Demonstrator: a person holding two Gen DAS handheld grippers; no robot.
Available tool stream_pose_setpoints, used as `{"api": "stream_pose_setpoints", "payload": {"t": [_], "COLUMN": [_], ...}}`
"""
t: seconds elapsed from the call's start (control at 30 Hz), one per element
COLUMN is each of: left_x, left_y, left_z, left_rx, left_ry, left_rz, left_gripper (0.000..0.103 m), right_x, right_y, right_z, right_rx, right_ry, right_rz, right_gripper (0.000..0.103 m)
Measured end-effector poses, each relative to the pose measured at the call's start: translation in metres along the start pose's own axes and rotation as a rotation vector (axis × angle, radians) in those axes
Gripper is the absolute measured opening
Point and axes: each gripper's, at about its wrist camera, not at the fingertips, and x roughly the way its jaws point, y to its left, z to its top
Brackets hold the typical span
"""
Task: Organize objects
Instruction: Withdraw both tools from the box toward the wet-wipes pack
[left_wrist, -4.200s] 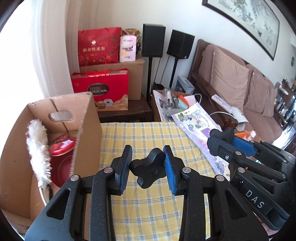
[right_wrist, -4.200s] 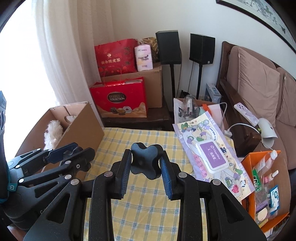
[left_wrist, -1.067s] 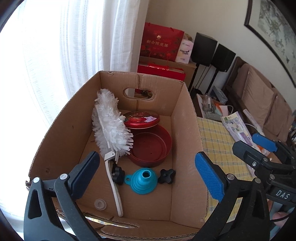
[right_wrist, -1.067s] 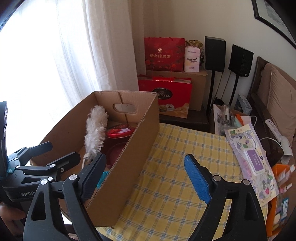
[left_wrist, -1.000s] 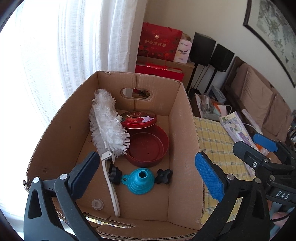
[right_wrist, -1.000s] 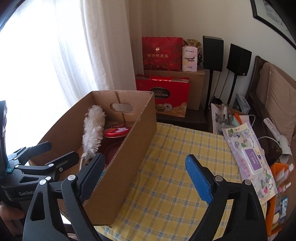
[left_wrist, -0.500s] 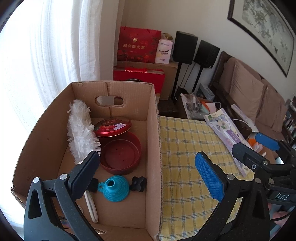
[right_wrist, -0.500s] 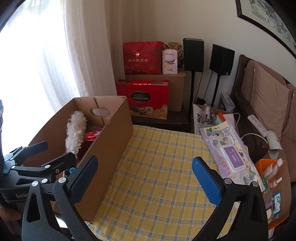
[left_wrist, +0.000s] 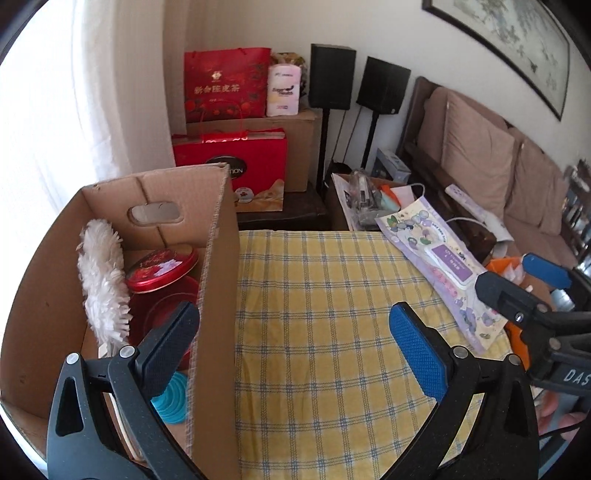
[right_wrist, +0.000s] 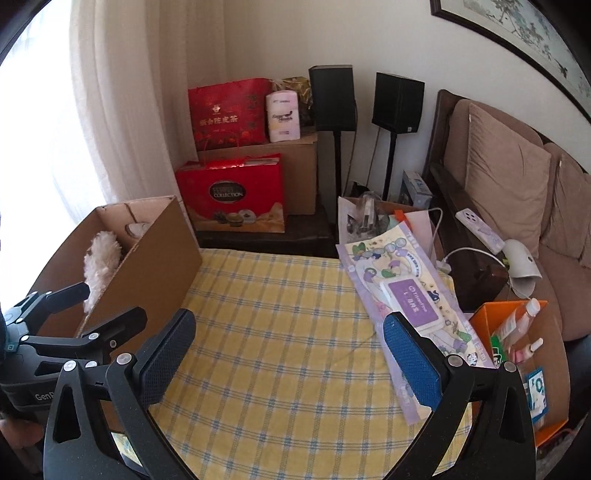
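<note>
cardboard box (left_wrist: 218, 258): holds duster (left_wrist: 101, 280), red tin (left_wrist: 162, 264); left gripper (left_wrist: 295, 345), right gripper (right_wrist: 290, 352) spread wide, empty, free for next pickup.

Bright daylight blows out the curtained window (left_wrist: 55, 110) at left; fisheye edges curve, focus sharp.

My work surface is a table under a yellow checked cloth (right_wrist: 280, 332). Behind it, white curtains (right_wrist: 122, 110) filter bright daylight from the window on the left. Against the pale wall (right_wrist: 258, 37) stand two black speakers (right_wrist: 332, 98) on stands (one either side of a cable run). A brown cushioned sofa (right_wrist: 509, 184) lines the right wall beneath a framed painting (left_wrist: 517, 40).
</note>
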Motion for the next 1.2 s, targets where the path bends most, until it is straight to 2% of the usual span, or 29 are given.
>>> {"api": "stream_pose_setpoints", "payload": {"t": [0.33, 0.53, 0.83, 1.0, 1.03, 1.2], "left_x": [0.020, 0.055, 0.092, 0.117, 0.124, 0.149], "left_y": [-0.040, -0.054, -0.087, -0.120, -0.128, -0.156], "left_z": [0.007, 0.008, 0.002, 0.000, -0.002, -0.007], "left_rx": [0.020, -0.024, -0.031, -0.015, -0.012, -0.007], "left_ry": [-0.017, 0.081, 0.150, 0.211, 0.231, 0.292], "left_rz": [-0.066, -0.175, -0.278, -0.356, -0.373, -0.411], "left_gripper": [0.103, 0.101, 0.095, 0.092, 0.088, 0.085], "right_x": [0.012, 0.022, 0.040, 0.053, 0.057, 0.080], "right_y": [-0.055, -0.091, -0.149, -0.178, -0.183, -0.204], "right_z": [-0.007, -0.013, -0.025, -0.028, -0.028, -0.028], "right_rx": [0.058, 0.096, 0.159, 0.191, 0.199, 0.215], "right_ry": [0.034, 0.053, 0.087, 0.092, 0.095, 0.142], "right_rz": [-0.052, -0.087, -0.151, -0.141, -0.135, -0.114], "right_gripper": [0.103, 0.103, 0.102, 0.100, 0.098, 0.091]}}
